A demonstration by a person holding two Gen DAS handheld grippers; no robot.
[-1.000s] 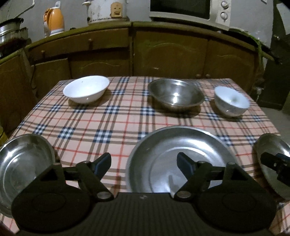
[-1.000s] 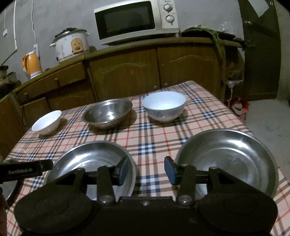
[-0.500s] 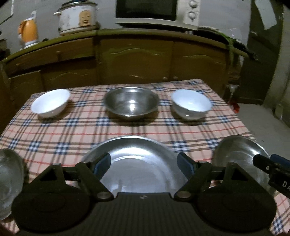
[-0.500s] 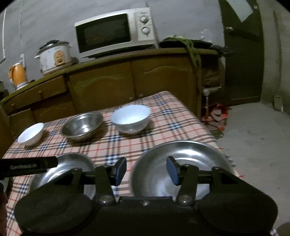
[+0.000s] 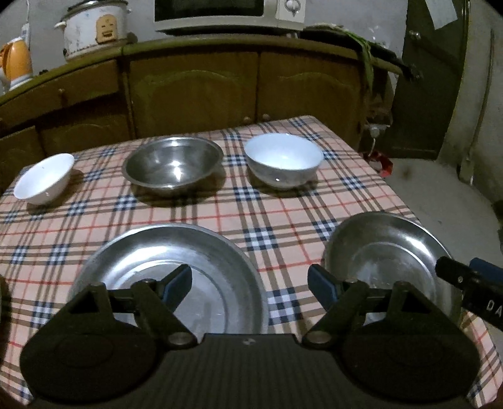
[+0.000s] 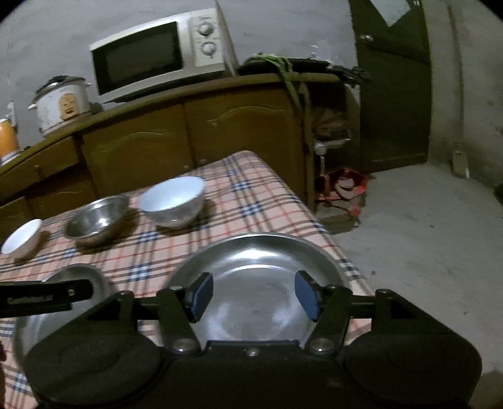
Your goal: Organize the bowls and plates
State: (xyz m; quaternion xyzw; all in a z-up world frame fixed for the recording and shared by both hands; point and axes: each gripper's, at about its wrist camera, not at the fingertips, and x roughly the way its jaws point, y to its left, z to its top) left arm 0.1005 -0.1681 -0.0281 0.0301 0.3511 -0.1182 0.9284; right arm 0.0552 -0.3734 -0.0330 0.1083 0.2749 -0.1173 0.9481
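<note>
On the plaid table stand two steel plates: a middle one and a right one, also in the right wrist view. At the back stand a small white bowl, a steel bowl and a larger white bowl. My left gripper is open and empty, above the gap between the plates. My right gripper is open and empty, over the right plate near the table's right edge.
Wooden cabinets stand behind the table, with a microwave, a rice cooker and an orange kettle on top. The table's right edge drops to a concrete floor. A dark door is at the right.
Both grippers have swung right. The left view has gone from the left steel plate and middle plate to the middle and right plates. The right gripper has opened wider and now centres on the right plate.
</note>
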